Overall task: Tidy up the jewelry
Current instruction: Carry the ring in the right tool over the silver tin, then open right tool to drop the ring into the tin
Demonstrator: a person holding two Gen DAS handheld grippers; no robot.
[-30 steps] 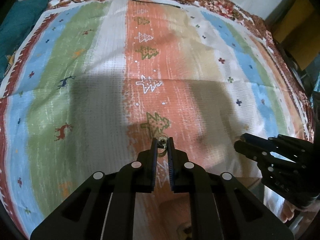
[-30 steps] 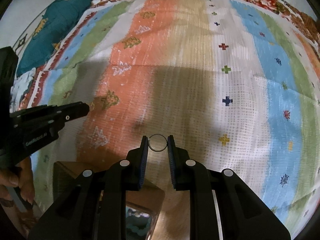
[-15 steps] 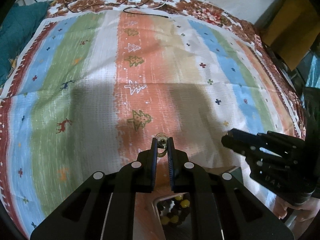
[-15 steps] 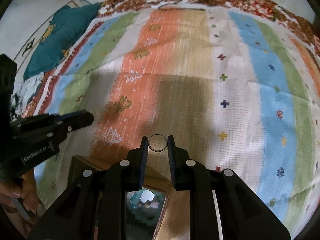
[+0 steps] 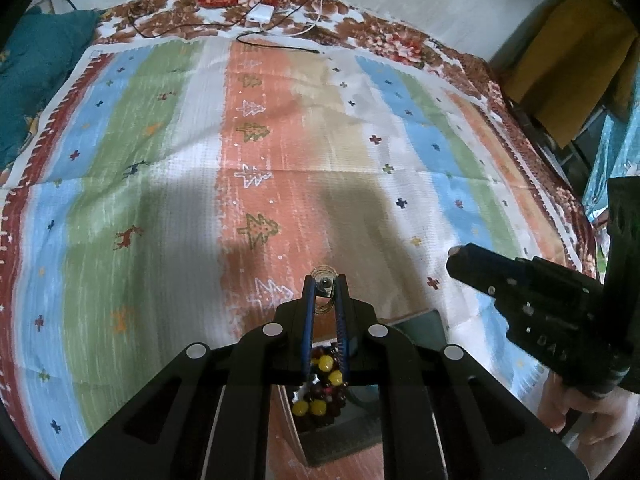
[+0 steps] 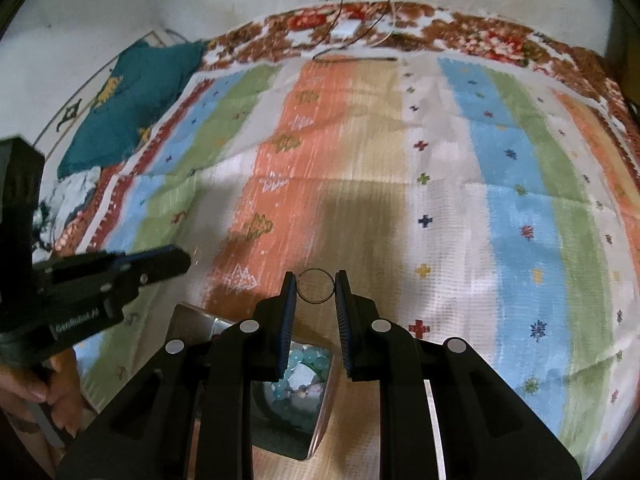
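Observation:
My left gripper (image 5: 324,285) is shut on a small gold ring with a stone (image 5: 323,281), held above a striped blanket (image 5: 168,184). Below its fingers lies an open jewelry box (image 5: 420,322) with a dark red and yellow bead bracelet (image 5: 320,384) inside. My right gripper (image 6: 316,286) is shut on a thin plain metal ring (image 6: 316,286), gripped by its edges. Under it the same box (image 6: 192,318) shows a pale blue bead bracelet (image 6: 298,376). The right gripper shows at the right of the left wrist view (image 5: 520,296); the left gripper shows at the left of the right wrist view (image 6: 112,280).
A teal cushion (image 6: 128,100) lies at the blanket's far left corner. A white charger (image 5: 260,12) with cables sits at the far edge by the wall. A yellow cloth on a chair (image 5: 568,60) stands at the right. A hand (image 6: 60,380) holds the left gripper's handle.
Both grippers have pulled back and up over the blanket, still holding their rings. The jewelry box with its bracelets has come into view beneath both.

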